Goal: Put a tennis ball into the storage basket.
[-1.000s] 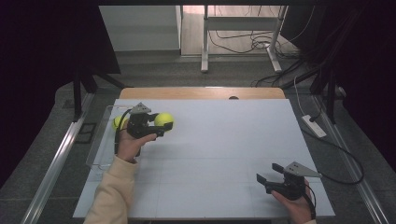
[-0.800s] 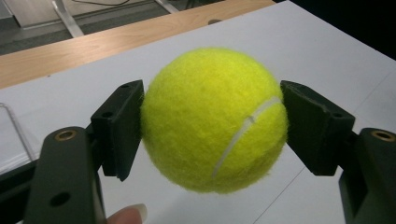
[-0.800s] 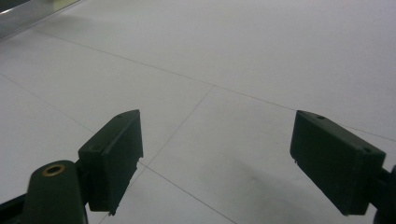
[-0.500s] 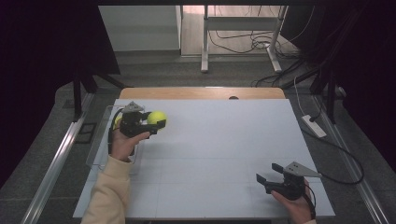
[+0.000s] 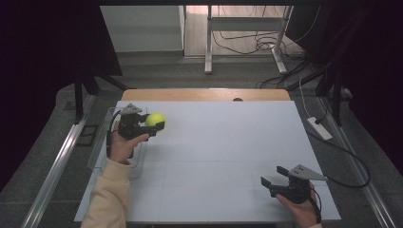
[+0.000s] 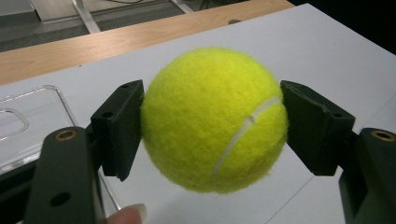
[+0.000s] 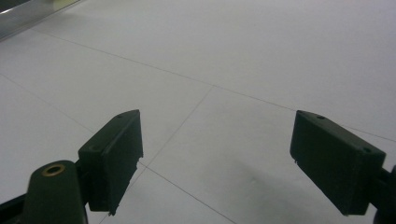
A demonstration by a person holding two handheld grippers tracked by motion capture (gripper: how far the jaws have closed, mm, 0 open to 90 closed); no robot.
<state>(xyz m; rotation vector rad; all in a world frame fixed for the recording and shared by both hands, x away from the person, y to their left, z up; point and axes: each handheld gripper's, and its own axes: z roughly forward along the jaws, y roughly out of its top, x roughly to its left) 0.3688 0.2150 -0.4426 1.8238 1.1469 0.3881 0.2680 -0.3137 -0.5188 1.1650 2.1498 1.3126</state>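
Ball drawn back toward the tray

The left tongs [image 5: 153, 124] still clamp the tennis ball [image 5: 156, 119], now nearer the clear tray [image 5: 102, 142] at the counter [image 5: 228, 142] edge; the right tongs [image 5: 275, 176] stay wide, unmoved.

White table [image 5: 218, 156], clear tray [image 5: 102, 147]

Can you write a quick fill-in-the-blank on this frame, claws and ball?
1. The left claw is shut on a yellow ____.
2. The right claw has its jaws ____, with nothing between them.
3. Under the left hand a clear ____ lies at the table's edge.
4. The ball is held ____ the table, not resting on it.

Missing words: ball; open; tray; above
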